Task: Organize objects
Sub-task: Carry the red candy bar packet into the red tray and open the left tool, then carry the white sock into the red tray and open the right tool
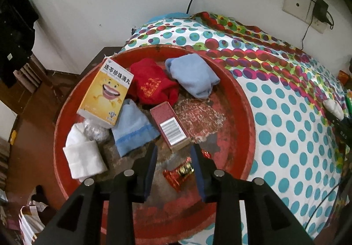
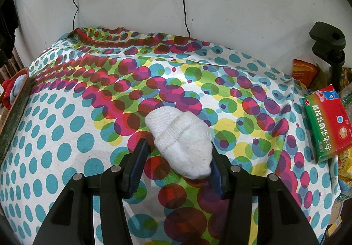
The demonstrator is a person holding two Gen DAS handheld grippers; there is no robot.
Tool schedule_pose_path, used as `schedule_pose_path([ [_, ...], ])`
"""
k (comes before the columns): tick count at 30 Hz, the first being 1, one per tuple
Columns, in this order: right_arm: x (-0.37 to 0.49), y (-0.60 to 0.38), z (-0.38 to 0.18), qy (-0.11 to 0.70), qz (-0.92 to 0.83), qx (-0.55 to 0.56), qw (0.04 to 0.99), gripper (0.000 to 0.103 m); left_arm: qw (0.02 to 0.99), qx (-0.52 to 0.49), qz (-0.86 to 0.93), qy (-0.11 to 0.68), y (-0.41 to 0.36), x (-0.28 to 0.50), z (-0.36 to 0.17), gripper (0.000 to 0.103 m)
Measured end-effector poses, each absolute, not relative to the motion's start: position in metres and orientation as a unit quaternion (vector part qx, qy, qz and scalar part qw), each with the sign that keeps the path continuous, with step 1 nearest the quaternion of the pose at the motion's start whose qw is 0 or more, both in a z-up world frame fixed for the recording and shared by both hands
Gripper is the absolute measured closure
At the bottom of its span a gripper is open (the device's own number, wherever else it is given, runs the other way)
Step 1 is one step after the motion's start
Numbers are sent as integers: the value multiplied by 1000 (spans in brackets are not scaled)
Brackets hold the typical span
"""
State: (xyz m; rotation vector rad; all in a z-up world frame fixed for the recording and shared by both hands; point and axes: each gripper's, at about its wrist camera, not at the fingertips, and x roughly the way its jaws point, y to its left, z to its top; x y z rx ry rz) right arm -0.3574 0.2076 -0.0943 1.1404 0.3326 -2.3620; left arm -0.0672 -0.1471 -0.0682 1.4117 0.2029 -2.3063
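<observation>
Judging by how things are lying now, the sorting is looking well advanced but not finished. Ahead of the left gripper (image 1: 175, 163), whose jaws are standing apart with nothing between them, the round red tray (image 1: 246, 113) is already holding most of the items: a yellow box (image 1: 105, 93) leaning at the far left, a red cloth (image 1: 154, 84) and a light blue cloth (image 1: 193, 73) beyond the fingertips, a second blue cloth (image 1: 134, 126) just left of them, a dark red box (image 1: 170, 126) lying almost straight ahead, and a white folded cloth (image 1: 84, 157) to the near left beside a crumpled clear bag (image 1: 95, 129). A small red and gold wrapper (image 1: 179, 173) is lying on the tray floor between that gripper's fingers, untouched. Over on the dotted cloth (image 2: 55, 135), the right gripper (image 2: 177, 157) is sitting with its jaws parted around a rolled white sock (image 2: 182, 141); the sock is touching the right-hand finger while a clear gap is showing at the left one, so it is not yet being gripped. To the far right of that tool a green and red box (image 2: 325, 126) is resting at the cloth's edge, well apart from the tray, whose rim is showing at the far left. Sock and box are probably remaining to be gathered.
</observation>
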Motion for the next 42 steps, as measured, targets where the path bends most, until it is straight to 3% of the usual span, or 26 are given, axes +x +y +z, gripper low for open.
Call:
schedule_pose_path([
  [18, -360, 207, -95, 118, -867, 422, 238, 53, 217, 507, -827, 108, -152, -11, -67, 70],
  [24, -360, 204, -91, 108, -860, 440, 235, 67, 233, 494, -828, 126, -167, 10, -64, 70],
  [42, -293, 159, -60, 116, -852, 417, 296, 68, 222, 490, -835, 112, -165, 19, -63, 70],
])
